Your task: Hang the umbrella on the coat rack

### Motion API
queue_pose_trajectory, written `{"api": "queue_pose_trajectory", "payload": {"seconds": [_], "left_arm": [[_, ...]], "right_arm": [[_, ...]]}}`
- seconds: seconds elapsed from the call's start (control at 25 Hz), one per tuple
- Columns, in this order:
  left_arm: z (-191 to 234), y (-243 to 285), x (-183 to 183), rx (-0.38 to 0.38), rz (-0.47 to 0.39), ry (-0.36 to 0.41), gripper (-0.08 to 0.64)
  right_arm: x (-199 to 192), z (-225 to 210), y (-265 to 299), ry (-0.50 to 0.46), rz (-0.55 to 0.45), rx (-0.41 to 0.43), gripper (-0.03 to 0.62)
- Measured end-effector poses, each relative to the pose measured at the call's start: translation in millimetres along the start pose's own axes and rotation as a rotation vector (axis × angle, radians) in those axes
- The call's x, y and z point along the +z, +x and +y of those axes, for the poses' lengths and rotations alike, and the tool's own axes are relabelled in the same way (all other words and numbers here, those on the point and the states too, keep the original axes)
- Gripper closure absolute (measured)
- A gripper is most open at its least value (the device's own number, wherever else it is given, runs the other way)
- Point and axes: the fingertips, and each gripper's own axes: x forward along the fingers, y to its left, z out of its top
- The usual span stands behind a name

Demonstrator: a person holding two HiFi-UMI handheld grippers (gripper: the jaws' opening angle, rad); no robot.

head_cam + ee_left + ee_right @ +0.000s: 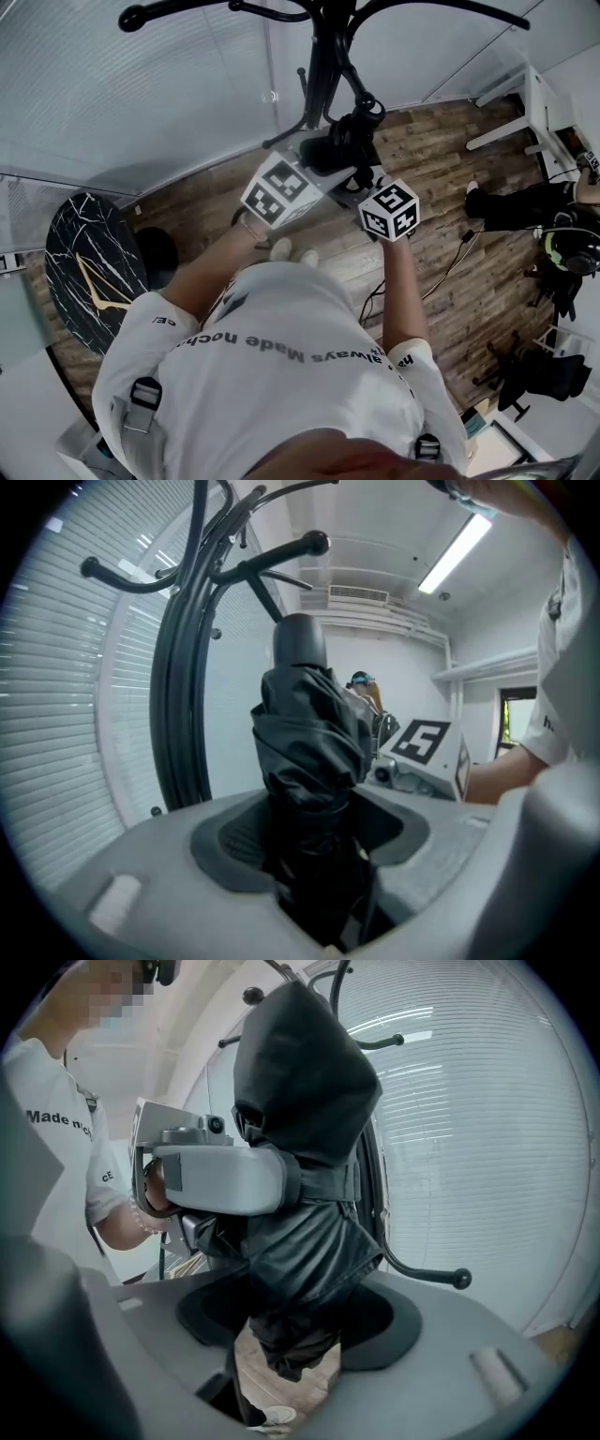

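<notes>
The folded black umbrella (343, 142) is held up between both grippers, close in front of the black coat rack (323, 56). My left gripper (323, 157) is shut on the umbrella (309, 752); the bundle rises upright from its jaws, with the rack's pole (183, 686) and curved hooks just left of it. My right gripper (364, 184) is shut on the umbrella's lower fabric (305, 1251). In the right gripper view the left gripper's grey jaw crosses the umbrella's middle, and a rack hook (427, 1275) shows behind it. The umbrella's strap or handle is not visible.
A round black marble table (84, 272) stands at the left. A white blind-covered wall (141, 84) runs behind the rack. A seated person in dark clothes (525, 208), a white desk (536, 103) and cables on the wooden floor (459, 253) are at the right.
</notes>
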Motion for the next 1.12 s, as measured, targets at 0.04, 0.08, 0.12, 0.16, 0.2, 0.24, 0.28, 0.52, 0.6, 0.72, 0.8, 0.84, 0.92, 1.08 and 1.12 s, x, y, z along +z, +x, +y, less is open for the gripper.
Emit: {"api": "queue_pose_trajectory", "payload": {"seconds": [0.04,0.08,0.12,0.16,0.2,0.24,0.28,0.52,0.6,0.72,0.8,0.84,0.92,1.08,1.12], "left_arm": [[2,1,-5,0.016,-0.003,-0.010,0.311],[5,1,-10,0.032,-0.010,-0.022,0.311],[7,0,-14,0.048,-0.019,-0.031,0.311],[9,0,-18,0.063,-0.028,-0.034,0.311],[11,0,-22,0.075,-0.034,-0.030,0.311],[13,1,-26,0.086,-0.035,-0.020,0.313],[15,1,-30,0.094,-0.032,-0.008,0.313],[26,0,-50,0.131,-0.025,0.022,0.314],[28,-1,-51,0.141,-0.034,0.033,0.314],[31,-1,-51,0.147,-0.042,0.041,0.313],[33,-2,-51,0.147,-0.040,0.047,0.313],[34,-1,-51,0.147,-0.038,0.050,0.313],[37,-1,-52,0.150,-0.034,0.054,0.313],[43,-1,-54,0.159,-0.023,0.070,0.313],[44,-1,-55,0.161,-0.020,0.076,0.311]], "right_arm": [[-4,-2,2,-0.007,0.013,-0.007,0.330],[-8,-3,5,-0.018,0.025,-0.017,0.330],[-12,-5,7,-0.029,0.036,-0.028,0.328],[-15,-6,10,-0.038,0.043,-0.038,0.325],[-17,-8,14,-0.043,0.047,-0.045,0.324],[-20,-9,18,-0.045,0.048,-0.051,0.318],[-23,-11,23,-0.047,0.049,-0.058,0.314],[-33,-15,43,-0.064,0.052,-0.101,0.299],[-33,-16,45,-0.070,0.044,-0.115,0.293],[-32,-20,46,-0.082,0.039,-0.147,0.273],[-30,-22,44,-0.099,0.041,-0.171,0.250],[-30,-23,42,-0.106,0.045,-0.181,0.238],[-31,-24,36,-0.114,0.054,-0.195,0.221],[-27,-21,7,-0.124,0.019,-0.217,0.227],[-22,-20,-3,-0.123,-0.007,-0.233,0.241]]}}
